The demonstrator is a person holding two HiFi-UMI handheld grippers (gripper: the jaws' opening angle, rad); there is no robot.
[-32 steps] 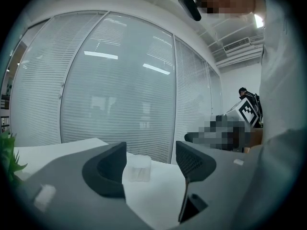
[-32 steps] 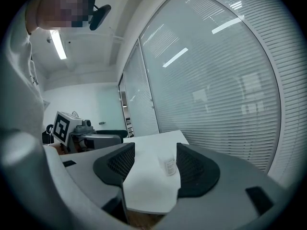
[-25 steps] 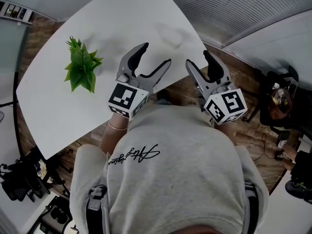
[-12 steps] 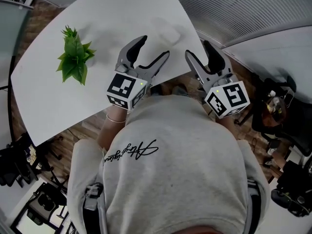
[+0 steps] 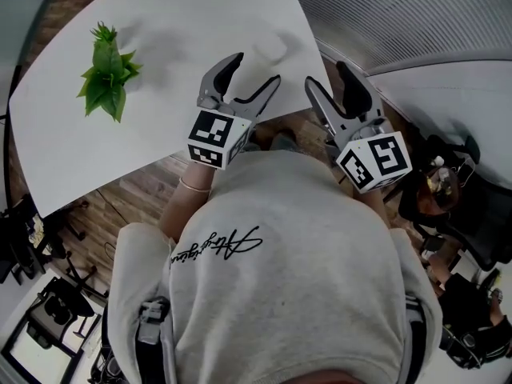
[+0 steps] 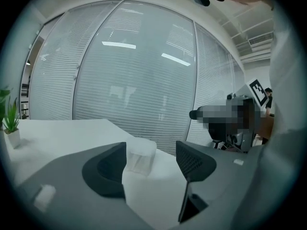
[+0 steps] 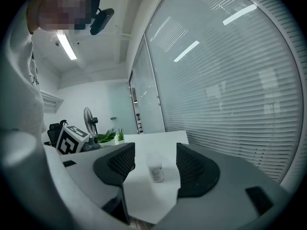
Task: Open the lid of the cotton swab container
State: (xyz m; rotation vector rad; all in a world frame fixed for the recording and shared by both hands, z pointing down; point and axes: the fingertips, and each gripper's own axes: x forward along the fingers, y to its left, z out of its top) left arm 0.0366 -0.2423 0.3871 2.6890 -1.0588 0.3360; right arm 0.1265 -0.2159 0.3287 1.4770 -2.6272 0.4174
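Honestly, with my left gripper (image 5: 256,71) and right gripper (image 5: 326,77) both gaping and empty, I could topple the light container (image 7: 154,167) by clipping it unbraced.

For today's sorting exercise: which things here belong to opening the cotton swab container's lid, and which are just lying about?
Job in hand: cotton swab container; left gripper and right gripper, both open and empty.
Lying about: potted plant; fan.
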